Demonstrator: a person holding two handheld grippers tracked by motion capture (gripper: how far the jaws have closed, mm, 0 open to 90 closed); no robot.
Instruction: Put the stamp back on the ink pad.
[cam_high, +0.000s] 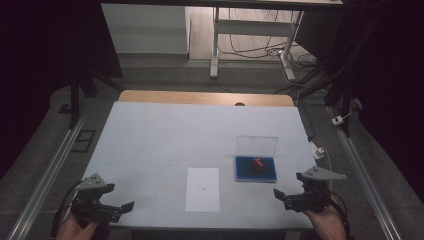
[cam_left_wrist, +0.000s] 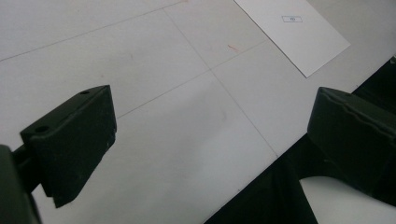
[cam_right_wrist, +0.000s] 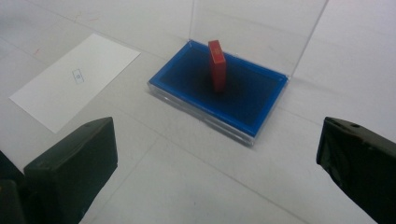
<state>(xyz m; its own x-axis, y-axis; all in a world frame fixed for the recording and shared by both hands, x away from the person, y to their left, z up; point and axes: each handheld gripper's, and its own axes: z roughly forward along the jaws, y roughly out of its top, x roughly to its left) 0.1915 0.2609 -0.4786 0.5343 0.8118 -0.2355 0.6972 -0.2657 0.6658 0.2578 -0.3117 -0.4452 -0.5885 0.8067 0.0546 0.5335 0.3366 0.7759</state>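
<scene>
From above, the white table (cam_high: 150, 135) carries a sheet of paper (cam_high: 202, 189) near its front edge and, just to the right of it, a blue tray (cam_high: 256, 169) with a clear lid (cam_high: 256, 145) standing open behind it; a small red block (cam_high: 258, 163) sits in the tray. The left gripper (cam_high: 122, 206) and right gripper (cam_high: 278, 193) hover at the front corners, both with jaws spread, nothing between them. Along the left gripper, only bare tabletop lies between the jaws, the paper (cam_left_wrist: 294, 32) well ahead, its small printed mark too tiny to read. Along the right gripper, the red block (cam_right_wrist: 217, 65) stands upright in the tray (cam_right_wrist: 217, 93), ahead of the parted jaws with nothing in the way.
</scene>
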